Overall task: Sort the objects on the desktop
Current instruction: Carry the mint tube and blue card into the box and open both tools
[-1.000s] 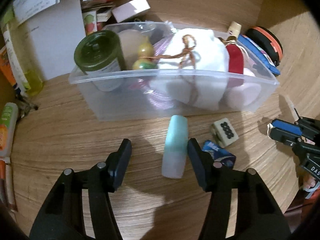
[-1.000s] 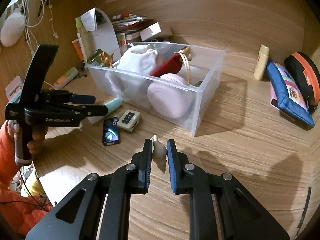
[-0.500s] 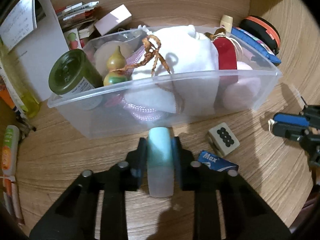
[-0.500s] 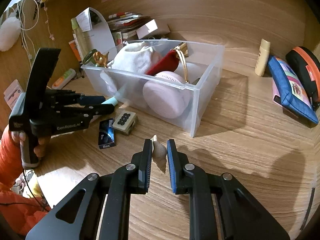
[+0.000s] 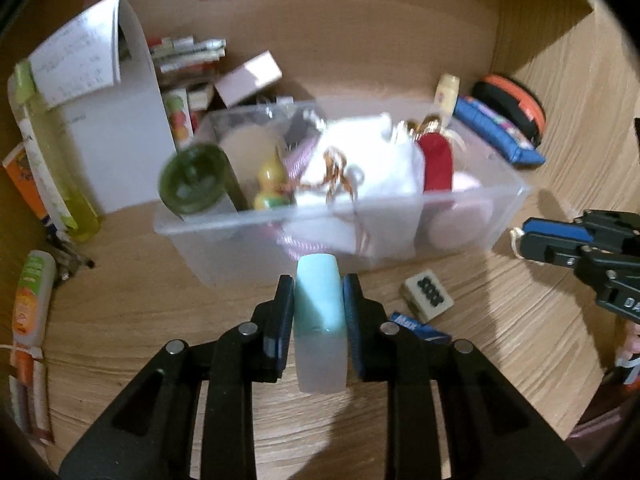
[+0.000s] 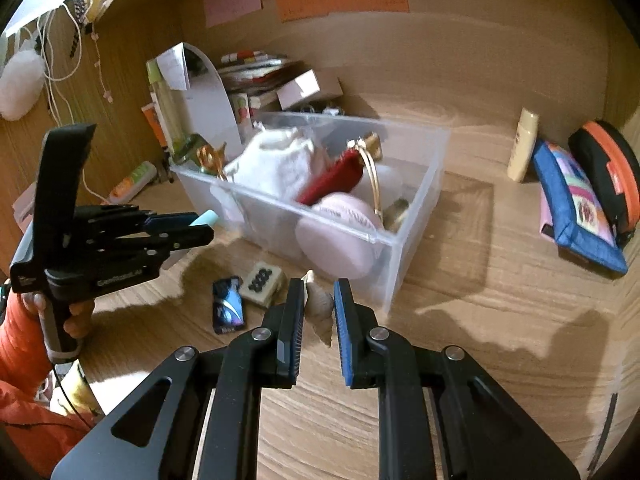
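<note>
Left claw (image 5: 318, 312) clamped on the teal tube (image 5: 320, 328), lifted off the counter (image 5: 140, 308), bin (image 5: 460, 216) just ahead. Right claw (image 6: 318, 312) nearly closed, gripping the shell (image 6: 318, 304), pitched downward; bin ahead.

Ahead of my left gripper (image 5: 319, 312) the crowded clear bin (image 5: 400, 200) blocks the way; bare desk (image 6: 500, 280) lies open right of it, toward the pouches (image 6: 576, 200).
</note>
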A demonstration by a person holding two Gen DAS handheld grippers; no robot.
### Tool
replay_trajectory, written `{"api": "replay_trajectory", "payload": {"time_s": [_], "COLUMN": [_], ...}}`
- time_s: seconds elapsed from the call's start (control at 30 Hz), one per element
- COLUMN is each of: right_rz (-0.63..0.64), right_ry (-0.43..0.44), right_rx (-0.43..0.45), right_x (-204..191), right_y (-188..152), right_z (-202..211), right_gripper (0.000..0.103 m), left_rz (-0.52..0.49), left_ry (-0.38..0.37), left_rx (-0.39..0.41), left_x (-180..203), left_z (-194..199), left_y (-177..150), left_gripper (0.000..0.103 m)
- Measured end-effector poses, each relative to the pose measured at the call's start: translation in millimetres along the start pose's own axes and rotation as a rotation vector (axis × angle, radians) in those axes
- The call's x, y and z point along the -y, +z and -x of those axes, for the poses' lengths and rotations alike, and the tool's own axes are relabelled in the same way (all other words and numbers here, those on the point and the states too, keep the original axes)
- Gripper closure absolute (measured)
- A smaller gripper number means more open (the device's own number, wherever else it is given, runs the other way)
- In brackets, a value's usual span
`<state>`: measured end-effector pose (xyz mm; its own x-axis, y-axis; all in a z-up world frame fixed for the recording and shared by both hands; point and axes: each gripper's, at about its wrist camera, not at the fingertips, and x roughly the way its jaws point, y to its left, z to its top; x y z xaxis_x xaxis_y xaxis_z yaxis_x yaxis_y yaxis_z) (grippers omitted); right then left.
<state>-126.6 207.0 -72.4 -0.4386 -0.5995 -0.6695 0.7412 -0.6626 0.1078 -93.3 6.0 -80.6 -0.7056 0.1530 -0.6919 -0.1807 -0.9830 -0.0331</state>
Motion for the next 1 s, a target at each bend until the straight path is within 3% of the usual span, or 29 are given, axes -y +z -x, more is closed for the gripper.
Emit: {"api": "replay_trajectory", "payload": {"time_s": [0.5, 1.0], "right_rz": [-0.005, -0.084], "right_ry": [0.006, -0.036], "right_rx": [0.139, 0.205], "right_x": [-11.6, 10.5], "right_y": [40.7, 76.1], "right_z": [25.8, 21.1], "right_gripper": [0.089, 0.089], "left_rz": [0.075, 0.113], "left_ry": [-0.030, -0.086], "left_rx": [0.183, 0.237], "left_x": [-24.4, -41.7], "left_z": [50.7, 50.1], "left_y": [29.5, 61.5], "left_gripper": [0.079, 0.079]}}
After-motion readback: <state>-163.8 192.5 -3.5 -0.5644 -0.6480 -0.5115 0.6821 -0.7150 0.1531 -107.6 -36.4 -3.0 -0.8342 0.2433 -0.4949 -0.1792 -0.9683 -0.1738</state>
